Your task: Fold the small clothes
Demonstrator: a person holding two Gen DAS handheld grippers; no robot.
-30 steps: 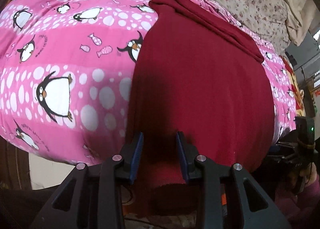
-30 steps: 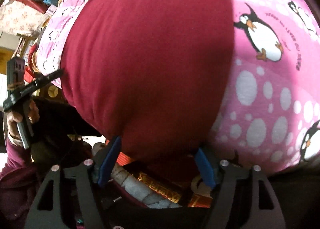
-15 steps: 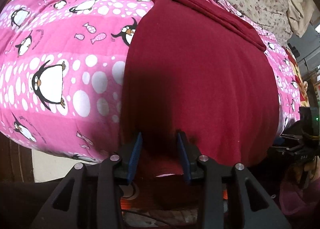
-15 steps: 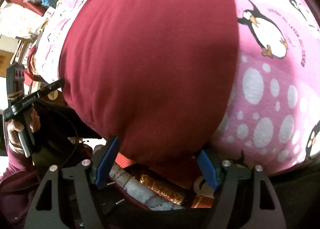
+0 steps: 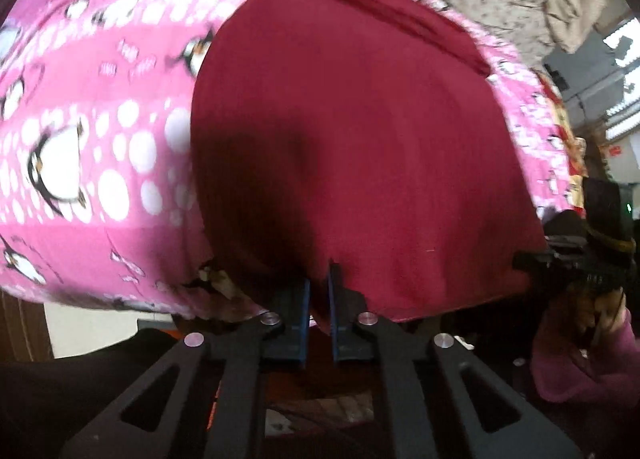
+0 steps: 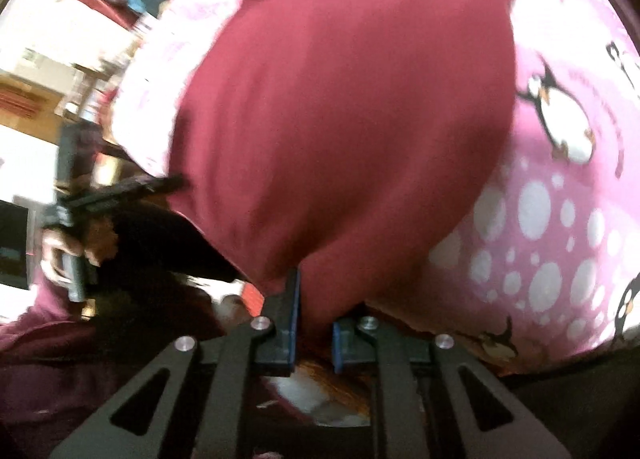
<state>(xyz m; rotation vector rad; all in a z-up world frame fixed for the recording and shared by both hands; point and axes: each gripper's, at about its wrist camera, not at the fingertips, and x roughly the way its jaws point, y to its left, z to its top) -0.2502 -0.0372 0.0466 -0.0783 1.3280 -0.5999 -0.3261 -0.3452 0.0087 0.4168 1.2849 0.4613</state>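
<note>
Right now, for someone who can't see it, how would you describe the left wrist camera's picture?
The left gripper, black with blue pads, has its two fingers nearly closed on the near hem of a dark red knit garment, which lies flat on a pink penguin-print blanket. The right gripper shows at the far right edge, and the picture is motion-blurred.

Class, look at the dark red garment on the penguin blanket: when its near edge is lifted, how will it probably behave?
The red garment likely hangs floppy: it already drapes over the blanket edge. It probably feels light, since the left tongs and right tongs pinch only thin hem. It may cling rather than slide, being soft knit on fleece.
</note>
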